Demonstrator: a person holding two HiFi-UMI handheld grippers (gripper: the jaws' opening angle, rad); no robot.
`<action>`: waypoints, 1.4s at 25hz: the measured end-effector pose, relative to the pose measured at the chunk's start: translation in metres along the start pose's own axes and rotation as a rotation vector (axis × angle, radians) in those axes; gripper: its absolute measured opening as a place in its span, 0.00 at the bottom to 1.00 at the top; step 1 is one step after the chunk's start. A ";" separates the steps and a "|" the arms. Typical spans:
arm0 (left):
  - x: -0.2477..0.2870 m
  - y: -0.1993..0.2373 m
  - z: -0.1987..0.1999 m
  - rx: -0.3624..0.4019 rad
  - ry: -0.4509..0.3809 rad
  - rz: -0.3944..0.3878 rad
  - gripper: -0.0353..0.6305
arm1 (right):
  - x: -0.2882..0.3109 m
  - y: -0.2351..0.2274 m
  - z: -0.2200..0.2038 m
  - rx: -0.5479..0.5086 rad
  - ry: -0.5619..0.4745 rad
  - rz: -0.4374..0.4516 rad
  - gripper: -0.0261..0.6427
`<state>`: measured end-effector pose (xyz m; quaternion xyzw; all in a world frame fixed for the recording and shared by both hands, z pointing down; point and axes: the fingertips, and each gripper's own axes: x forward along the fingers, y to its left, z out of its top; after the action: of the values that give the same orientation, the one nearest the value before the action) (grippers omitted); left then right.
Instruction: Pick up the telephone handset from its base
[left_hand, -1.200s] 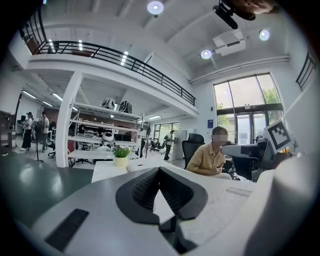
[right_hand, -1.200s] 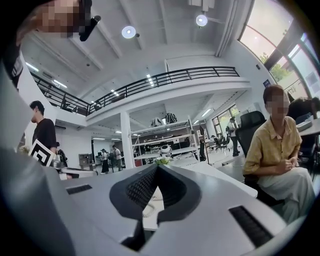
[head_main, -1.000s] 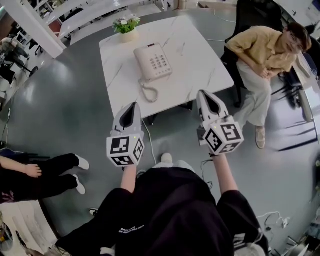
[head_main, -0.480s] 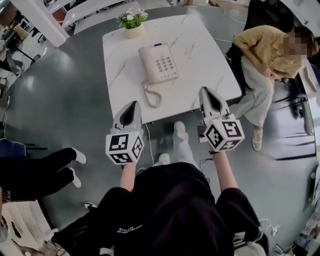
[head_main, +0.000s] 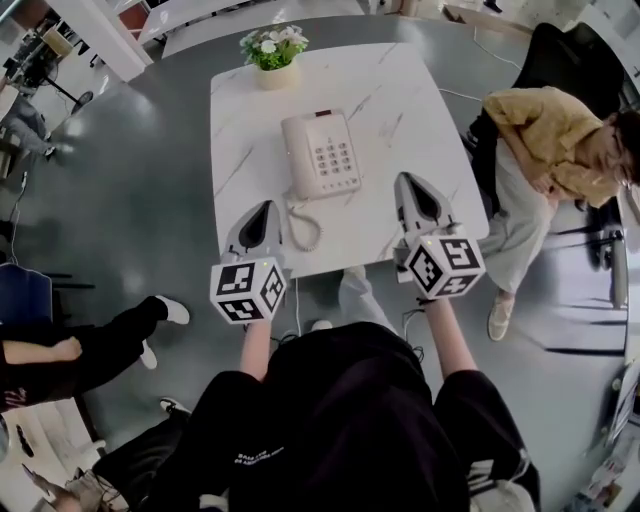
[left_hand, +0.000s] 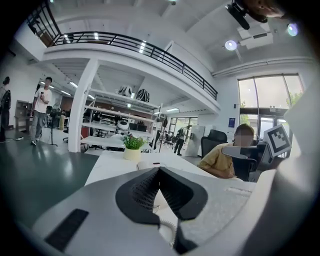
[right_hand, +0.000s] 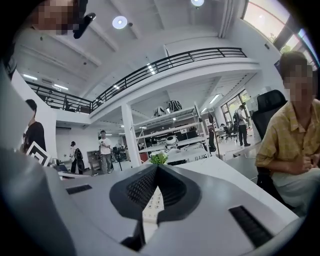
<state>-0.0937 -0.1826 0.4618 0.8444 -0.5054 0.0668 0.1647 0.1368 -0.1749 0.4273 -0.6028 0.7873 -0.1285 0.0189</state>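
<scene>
A beige telephone (head_main: 322, 155) sits in the middle of the white marble table (head_main: 410, 110), its handset (head_main: 297, 158) resting on the base's left side. The coiled cord (head_main: 303, 226) loops toward the near edge. My left gripper (head_main: 264, 208) is shut and empty, its tip just left of the cord at the table's near edge. My right gripper (head_main: 410, 182) also looks shut and empty, over the table to the right of the phone. The cord (left_hand: 168, 228) shows through the left gripper (left_hand: 160, 168) in its own view. The keypad (right_hand: 151, 207) shows through the right gripper (right_hand: 157, 166).
A potted plant (head_main: 272, 50) stands at the table's far edge. A seated person in a yellow shirt (head_main: 555, 140) is close to the table's right side. Another person's legs (head_main: 95, 340) stretch out on the floor at the left. Grey floor surrounds the table.
Both grippers have moved forward from over the floor to the table's near edge, and the table and phone have come closer. The jaws have stayed shut.
</scene>
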 end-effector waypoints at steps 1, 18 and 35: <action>0.007 0.000 0.000 -0.003 0.007 0.004 0.05 | 0.006 -0.004 0.002 0.001 0.003 0.006 0.03; 0.108 0.008 -0.023 -0.120 0.190 0.109 0.05 | 0.106 -0.050 -0.004 -0.019 0.113 0.138 0.03; 0.172 0.031 -0.054 -0.201 0.364 0.183 0.39 | 0.159 -0.056 -0.038 0.034 0.221 0.154 0.03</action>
<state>-0.0354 -0.3204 0.5670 0.7482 -0.5460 0.1820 0.3300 0.1390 -0.3329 0.4961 -0.5224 0.8261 -0.2057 -0.0482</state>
